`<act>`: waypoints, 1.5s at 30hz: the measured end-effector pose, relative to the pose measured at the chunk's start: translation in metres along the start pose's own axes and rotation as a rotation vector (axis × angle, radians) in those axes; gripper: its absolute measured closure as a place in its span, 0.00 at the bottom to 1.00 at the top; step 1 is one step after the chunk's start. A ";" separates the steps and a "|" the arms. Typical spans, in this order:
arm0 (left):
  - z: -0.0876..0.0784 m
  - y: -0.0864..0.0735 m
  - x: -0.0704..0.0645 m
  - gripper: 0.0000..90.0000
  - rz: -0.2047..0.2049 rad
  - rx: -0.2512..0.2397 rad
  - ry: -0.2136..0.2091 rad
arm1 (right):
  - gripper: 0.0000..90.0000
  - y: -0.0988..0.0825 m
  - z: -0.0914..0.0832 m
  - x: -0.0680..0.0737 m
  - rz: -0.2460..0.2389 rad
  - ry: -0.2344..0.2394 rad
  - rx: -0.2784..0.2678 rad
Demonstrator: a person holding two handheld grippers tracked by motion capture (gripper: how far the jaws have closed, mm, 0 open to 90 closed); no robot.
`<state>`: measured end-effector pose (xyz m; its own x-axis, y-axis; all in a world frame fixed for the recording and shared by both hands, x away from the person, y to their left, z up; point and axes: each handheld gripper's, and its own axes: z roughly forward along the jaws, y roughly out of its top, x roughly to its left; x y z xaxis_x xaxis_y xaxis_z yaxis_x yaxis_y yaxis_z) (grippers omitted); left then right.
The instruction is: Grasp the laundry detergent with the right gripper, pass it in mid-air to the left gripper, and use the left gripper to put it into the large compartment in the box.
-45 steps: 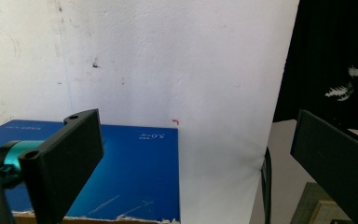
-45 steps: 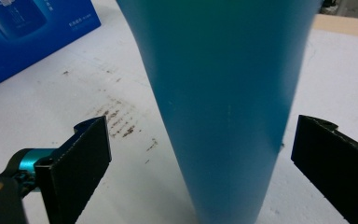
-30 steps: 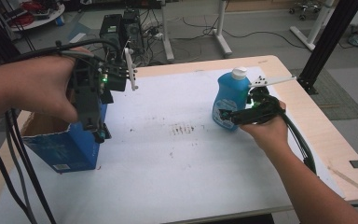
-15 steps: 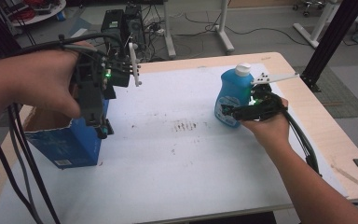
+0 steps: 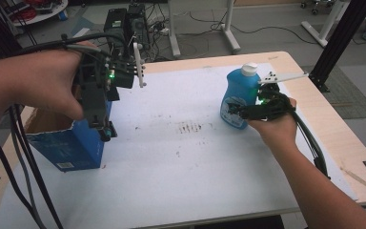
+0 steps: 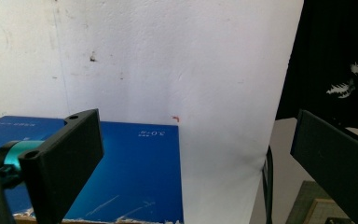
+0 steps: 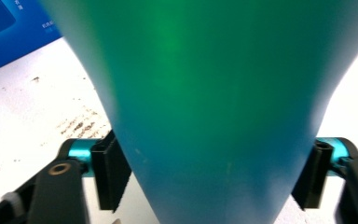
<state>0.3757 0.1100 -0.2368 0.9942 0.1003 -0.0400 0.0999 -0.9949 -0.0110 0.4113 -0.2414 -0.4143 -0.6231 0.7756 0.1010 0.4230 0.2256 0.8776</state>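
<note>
White-covered table (image 5: 181,162), workshop clutter behind. Blue bottle (image 5: 238,98) upright at its right side, right gripper (image 5: 240,110) jaws just closing, pads against its flanks. Left gripper (image 6: 186,154) spread wide, empty, over blue box (image 5: 69,145). Grasp step, probably; next likely firm squeeze, then lift toward box.

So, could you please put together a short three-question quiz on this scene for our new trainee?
1. True or false: the blue bottle lies on its side.
2. What stands between the right gripper jaws? A) the blue box B) the blue bottle C) a cable
3. Over which thing does the left gripper hang with its jaws wide apart?

Key
1. False: it stands upright on the white mat.
2. B: both jaws sit against its sides.
3. The blue box at the mat's left edge.
</note>
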 end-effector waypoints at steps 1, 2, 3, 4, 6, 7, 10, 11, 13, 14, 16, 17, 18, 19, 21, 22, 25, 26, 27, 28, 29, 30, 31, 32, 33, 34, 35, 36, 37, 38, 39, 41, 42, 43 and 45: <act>0.000 0.000 0.000 0.03 0.000 0.000 0.000 | 0.32 0.000 0.000 0.000 0.000 0.000 0.000; 0.000 0.000 0.001 0.03 0.002 0.005 -0.002 | 0.32 0.000 0.000 0.000 0.000 0.001 0.001; 0.001 0.000 0.001 0.03 -0.003 0.008 -0.005 | 0.34 0.000 0.001 0.001 -0.002 -0.004 0.008; 0.001 0.000 0.001 0.03 -0.003 0.008 -0.005 | 0.35 0.000 0.001 0.001 -0.002 -0.004 0.008; 0.001 0.000 0.001 0.03 -0.002 0.011 -0.006 | 0.36 0.000 0.002 0.002 -0.003 -0.006 0.010; 0.001 0.000 0.001 0.03 -0.002 0.011 -0.006 | 0.36 0.000 0.002 0.002 -0.003 -0.006 0.010; 0.001 0.000 0.001 0.03 -0.002 0.007 -0.005 | 0.37 0.000 0.002 0.001 -0.003 -0.007 0.014; 0.000 -0.001 0.001 0.03 0.000 0.006 -0.008 | 0.37 -0.001 0.003 0.001 -0.002 -0.008 0.016; 0.000 -0.001 0.001 0.03 -0.005 0.004 -0.007 | 0.38 -0.001 0.003 0.001 -0.002 -0.010 0.018; 0.000 -0.002 0.002 0.03 -0.005 0.006 -0.007 | 0.39 -0.001 0.003 0.001 -0.003 -0.009 0.018; 0.001 -0.003 0.003 0.03 -0.007 0.008 -0.007 | 0.40 -0.001 0.003 0.001 -0.002 -0.009 0.017; 0.001 -0.003 0.003 0.03 -0.007 0.008 -0.007 | 0.41 -0.001 0.003 0.001 -0.002 -0.011 0.015; 0.001 -0.003 0.003 0.03 -0.008 0.010 -0.007 | 0.41 -0.001 0.003 0.001 -0.002 -0.011 0.015; 0.001 -0.003 0.003 0.03 -0.010 0.012 -0.008 | 0.43 -0.001 0.003 0.001 -0.004 -0.016 0.011; 0.001 -0.003 0.003 0.03 -0.011 0.011 -0.009 | 0.45 -0.001 0.003 0.001 -0.007 -0.027 0.010; 0.001 -0.003 0.003 0.03 -0.009 0.010 -0.009 | 0.45 -0.001 0.003 0.001 -0.007 -0.027 0.010; 0.001 -0.003 0.004 0.03 -0.011 0.002 -0.009 | 0.47 -0.001 0.004 0.004 -0.036 -0.044 0.006; 0.001 -0.003 0.005 0.03 -0.011 0.003 -0.009 | 0.48 -0.001 0.004 0.003 -0.036 -0.042 0.005; 0.001 -0.002 0.006 0.03 -0.011 0.005 -0.008 | 0.48 -0.001 0.004 0.003 -0.039 -0.042 0.004; 0.002 -0.002 0.006 0.03 -0.012 0.007 -0.008 | 0.49 -0.001 0.004 0.004 -0.048 -0.044 0.005; 0.002 -0.002 0.006 0.03 -0.013 0.011 -0.011 | 0.49 -0.001 0.003 0.004 -0.048 -0.043 0.005; 0.003 -0.001 0.006 0.03 -0.013 0.011 -0.009 | 0.50 -0.001 0.003 0.004 -0.050 -0.042 0.007; 0.002 -0.001 0.005 0.03 -0.010 0.011 -0.008 | 0.50 -0.001 0.003 0.003 -0.050 -0.041 0.006; 0.002 -0.001 0.005 0.03 -0.014 0.010 -0.008 | 0.50 -0.001 0.002 0.003 -0.049 -0.038 0.006; 0.002 -0.001 0.005 0.03 -0.014 0.010 -0.008 | 0.50 -0.001 0.002 0.003 -0.049 -0.038 0.006; 0.001 0.000 0.004 0.03 -0.003 0.004 0.001 | 0.50 0.000 0.001 0.004 -0.055 -0.031 0.011; 0.001 0.000 0.004 0.03 0.001 -0.002 0.008 | 0.50 0.000 0.000 0.004 -0.064 -0.028 0.012; 0.000 0.000 0.004 0.03 0.000 -0.006 0.010 | 0.50 0.001 -0.001 0.006 -0.068 -0.023 0.013; 0.000 0.001 0.005 0.03 0.001 -0.009 0.013 | 0.50 0.001 -0.002 0.007 -0.070 -0.019 0.008; 0.000 0.001 0.005 0.03 0.002 -0.014 0.017 | 0.50 0.003 -0.005 0.008 -0.077 -0.010 0.001; 0.000 0.001 0.005 0.03 -0.001 -0.015 0.018 | 0.50 0.004 -0.007 0.010 -0.081 -0.004 0.000; -0.001 0.003 0.006 0.03 0.001 -0.015 0.018 | 0.50 0.008 -0.011 0.013 -0.094 0.009 -0.001; 0.000 0.003 0.005 0.03 -0.002 -0.017 0.019 | 0.50 0.010 -0.013 0.014 -0.101 0.017 -0.002; 0.000 0.003 0.005 0.03 -0.002 -0.017 0.019 | 0.50 0.012 -0.015 0.015 -0.108 0.024 -0.002; -0.001 0.006 0.005 0.03 0.007 -0.014 0.019 | 0.50 0.017 -0.021 0.021 -0.130 0.045 -0.001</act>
<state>0.3816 0.1048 -0.2362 0.9954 0.0934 -0.0212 0.0935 -0.9956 0.0036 0.3918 -0.2337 -0.3875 -0.7017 0.7124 0.0070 0.3360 0.3223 0.8850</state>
